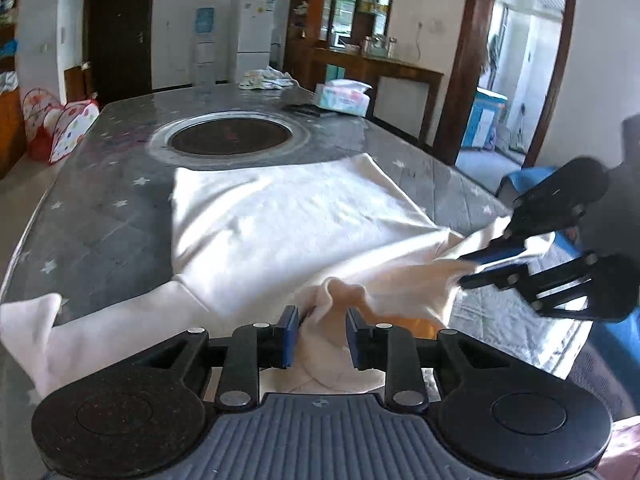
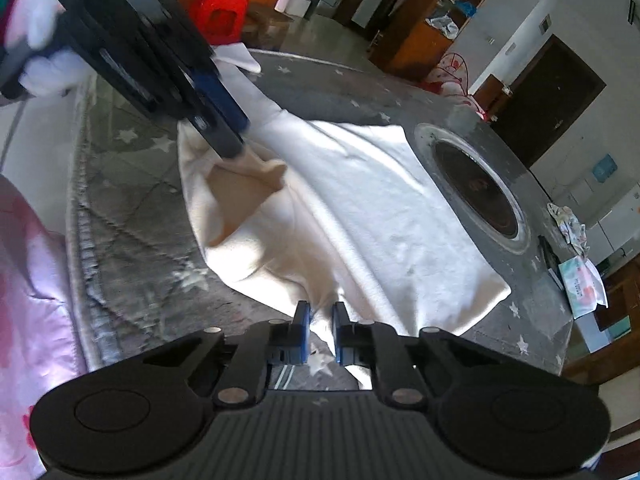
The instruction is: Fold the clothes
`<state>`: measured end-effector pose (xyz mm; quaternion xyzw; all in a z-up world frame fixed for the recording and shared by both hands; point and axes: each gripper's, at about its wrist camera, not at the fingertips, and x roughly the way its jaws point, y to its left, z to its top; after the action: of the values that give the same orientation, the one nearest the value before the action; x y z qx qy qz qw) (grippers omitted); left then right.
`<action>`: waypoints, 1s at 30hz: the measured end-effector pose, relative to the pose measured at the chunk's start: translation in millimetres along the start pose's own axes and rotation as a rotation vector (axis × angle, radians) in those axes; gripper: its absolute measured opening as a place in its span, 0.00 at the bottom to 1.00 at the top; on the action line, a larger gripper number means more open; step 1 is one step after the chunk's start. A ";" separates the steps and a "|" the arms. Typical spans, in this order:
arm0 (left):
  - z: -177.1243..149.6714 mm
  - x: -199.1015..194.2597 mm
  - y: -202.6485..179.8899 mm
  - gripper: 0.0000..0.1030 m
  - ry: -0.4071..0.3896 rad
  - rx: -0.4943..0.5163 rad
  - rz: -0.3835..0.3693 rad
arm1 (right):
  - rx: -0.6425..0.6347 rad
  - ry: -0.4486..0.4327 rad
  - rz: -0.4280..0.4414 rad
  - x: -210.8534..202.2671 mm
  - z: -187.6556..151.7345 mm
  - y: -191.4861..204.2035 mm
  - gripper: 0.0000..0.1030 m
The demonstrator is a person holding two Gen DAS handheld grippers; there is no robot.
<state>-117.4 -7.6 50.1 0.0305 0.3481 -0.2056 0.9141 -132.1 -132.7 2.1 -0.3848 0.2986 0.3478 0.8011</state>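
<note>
While the top (image 1: 280,216) lies mostly flat short of the burner ring (image 1: 228,138), you're early in the fold: near hem lifted, no crease laid yet, I'd judge. Left wrist view: your left gripper (image 1: 322,330) has its jaws part open with bunched hem between them; whether it's pinched I cannot tell. Right gripper (image 1: 492,264) is nearly closed on the hem corner, right of the ring. A sleeve (image 1: 44,324) trails off toward the table's near-left edge. Right wrist view: right gripper (image 2: 320,324) jaws narrowly apart around a hem fold. Left gripper (image 2: 224,128) clamps the raised corner. Bare table (image 2: 132,216) lies left of the top; tissue pack (image 2: 582,284) sits past the ring, well apart. Room to fold toward the ring.
</note>
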 end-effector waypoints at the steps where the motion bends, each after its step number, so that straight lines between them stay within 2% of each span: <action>1: -0.7 3.7 -2.1 0.25 0.006 0.012 0.001 | 0.002 -0.002 0.003 -4.0 -1.5 0.9 0.08; 2: -2.3 6.3 -2.4 0.15 0.015 0.019 0.004 | 0.004 -0.003 0.008 -7.8 -3.1 2.3 0.08; 5: -6.6 4.7 -2.5 0.04 0.024 0.030 -0.025 | 0.011 0.013 0.027 -15.2 -9.3 7.9 0.08; 11: -24.6 -11.4 -7.5 0.03 0.036 0.115 -0.106 | 0.024 0.070 0.114 -20.4 -24.8 14.8 0.09; 15: -32.7 -13.3 -6.0 0.03 0.052 0.139 -0.133 | 0.112 0.014 0.129 -34.4 -19.5 -0.8 0.11; 19: -24.1 -25.6 -5.0 0.05 -0.003 0.161 -0.171 | 0.188 -0.047 0.098 -31.9 -6.9 -13.7 0.17; 22: -9.4 -28.4 -3.4 0.05 -0.055 0.143 -0.156 | 0.207 -0.064 0.099 -17.2 -0.1 -14.2 0.18; 25: 6.7 -21.4 -1.2 0.05 -0.092 0.103 -0.146 | 0.195 -0.062 0.150 -1.3 2.1 -1.0 0.18; 27: 13.5 -8.1 -0.7 0.06 -0.085 0.080 -0.143 | 0.185 -0.057 0.182 7.0 2.5 8.2 0.18; 30: 13.2 19.3 -2.9 0.06 -0.026 0.058 -0.158 | 0.190 -0.060 0.215 7.7 -1.5 17.9 0.18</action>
<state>-97.3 -19.8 47.8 0.0266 0.3316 -0.2876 0.8981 -142.1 -123.2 -11.7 -0.2626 0.3455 0.4130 0.8007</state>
